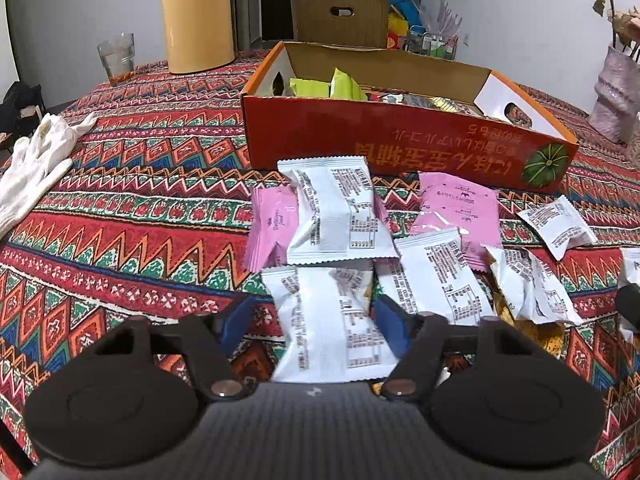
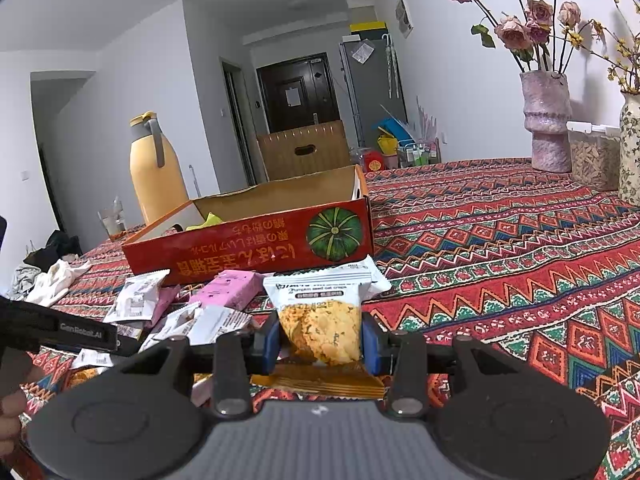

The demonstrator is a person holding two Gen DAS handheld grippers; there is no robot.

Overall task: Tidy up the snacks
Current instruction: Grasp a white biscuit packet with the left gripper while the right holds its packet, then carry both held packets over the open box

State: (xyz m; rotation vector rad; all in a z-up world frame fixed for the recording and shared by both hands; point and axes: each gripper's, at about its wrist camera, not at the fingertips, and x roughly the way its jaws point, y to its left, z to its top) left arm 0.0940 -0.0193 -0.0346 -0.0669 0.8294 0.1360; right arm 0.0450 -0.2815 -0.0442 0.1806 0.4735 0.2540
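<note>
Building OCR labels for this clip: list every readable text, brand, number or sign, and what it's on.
"GenRobot.AI": on the black left gripper arm, right wrist view.
"pumpkin seed oat crisps": small print on the white cracker packet held in the right gripper.
Orange East Asian lettering on the red cardboard box: upside down, unreadable.
Back-panel print on the white snack packets: too blurred.

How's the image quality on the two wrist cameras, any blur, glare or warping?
Left wrist view: fisheye bends the red box and darkens the corners; the white packet between the left gripper's fingers is smeared. Right wrist view: sharper, the cracker packet reads clearly, walls curve, no harsh glare.
</note>
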